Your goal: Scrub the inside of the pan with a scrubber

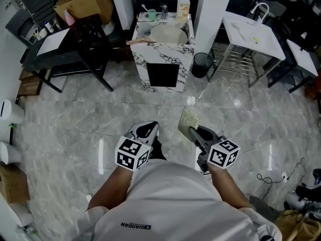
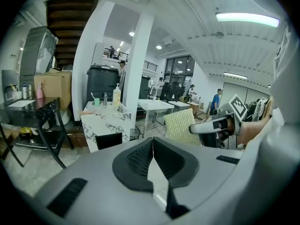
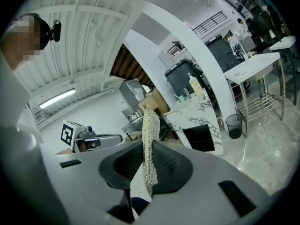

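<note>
The white marble-patterned bench (image 1: pixel 150 59) stands at the far middle and carries the pale round pan (image 1: pixel 169 34) with a wooden handle. Near, well apart from it, the left gripper (image 1: pixel 146 129) has its jaws pressed together on nothing. The right gripper (image 1: pixel 192 132) clamps the silvery mesh scrubber (image 1: pixel 188 120).

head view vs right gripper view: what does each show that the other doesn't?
Head view only: the pan, from above, on the marble island. Right gripper view only: the right claw shut on the scrubber, seen edge-on between its pads; a ceiling light strip. Both: scrubber, island, soap bottle, black bin, left claw.
</note>
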`<move>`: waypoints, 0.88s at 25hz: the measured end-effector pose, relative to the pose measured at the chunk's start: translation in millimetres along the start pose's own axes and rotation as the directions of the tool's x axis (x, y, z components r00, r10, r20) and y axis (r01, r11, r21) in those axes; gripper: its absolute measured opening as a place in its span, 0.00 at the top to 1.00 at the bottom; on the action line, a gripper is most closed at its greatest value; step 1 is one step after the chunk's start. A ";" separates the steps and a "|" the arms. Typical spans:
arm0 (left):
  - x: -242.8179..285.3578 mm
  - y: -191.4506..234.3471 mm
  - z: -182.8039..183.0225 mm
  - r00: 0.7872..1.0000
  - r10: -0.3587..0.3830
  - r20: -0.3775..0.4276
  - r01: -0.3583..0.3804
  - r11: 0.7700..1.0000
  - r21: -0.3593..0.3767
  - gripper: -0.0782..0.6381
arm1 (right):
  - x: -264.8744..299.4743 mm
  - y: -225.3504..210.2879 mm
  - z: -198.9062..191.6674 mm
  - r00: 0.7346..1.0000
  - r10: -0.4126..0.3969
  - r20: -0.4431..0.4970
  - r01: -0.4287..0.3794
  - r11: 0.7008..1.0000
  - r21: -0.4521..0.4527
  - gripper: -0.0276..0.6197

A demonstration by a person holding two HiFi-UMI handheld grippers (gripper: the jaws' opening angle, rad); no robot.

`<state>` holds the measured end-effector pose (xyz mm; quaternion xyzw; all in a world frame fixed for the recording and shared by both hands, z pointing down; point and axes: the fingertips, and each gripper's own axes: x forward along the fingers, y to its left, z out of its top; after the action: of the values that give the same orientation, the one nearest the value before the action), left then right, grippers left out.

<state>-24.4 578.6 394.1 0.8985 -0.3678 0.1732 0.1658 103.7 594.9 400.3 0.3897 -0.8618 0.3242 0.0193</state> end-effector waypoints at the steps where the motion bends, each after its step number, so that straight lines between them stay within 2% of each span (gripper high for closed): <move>1: 8.0 11.1 3.1 1.000 -0.002 -0.002 0.002 1.000 -0.002 0.87 | 11.6 -7.8 5.6 1.000 -0.012 -0.010 0.012 1.000 -0.004 0.85; 4: 32.1 49.4 20.1 1.000 -0.006 -0.001 0.006 1.000 -0.005 0.87 | 49.5 -27.4 29.1 0.999 -0.040 -0.033 0.040 0.999 -0.024 0.85; 8: 63.6 110.0 60.8 1.000 -0.020 0.016 0.020 1.000 0.001 0.87 | 106.1 -46.2 75.0 0.998 -0.058 -0.036 0.056 0.998 -0.041 0.85; 15: 109.0 214.4 118.2 0.999 -0.043 0.030 0.041 0.997 0.071 0.87 | 198.4 -79.4 139.8 0.993 -0.116 -0.009 0.115 0.991 -0.061 0.85; 22: 146.6 279.7 147.4 0.995 -0.097 0.011 0.095 0.989 0.113 0.87 | 261.6 -100.2 182.1 0.986 -0.161 0.038 0.162 0.986 -0.033 0.85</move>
<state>-99.3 238.7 374.8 0.9244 -0.3151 0.1780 0.1203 30.3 269.3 385.8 0.4633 -0.8333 0.2993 0.0374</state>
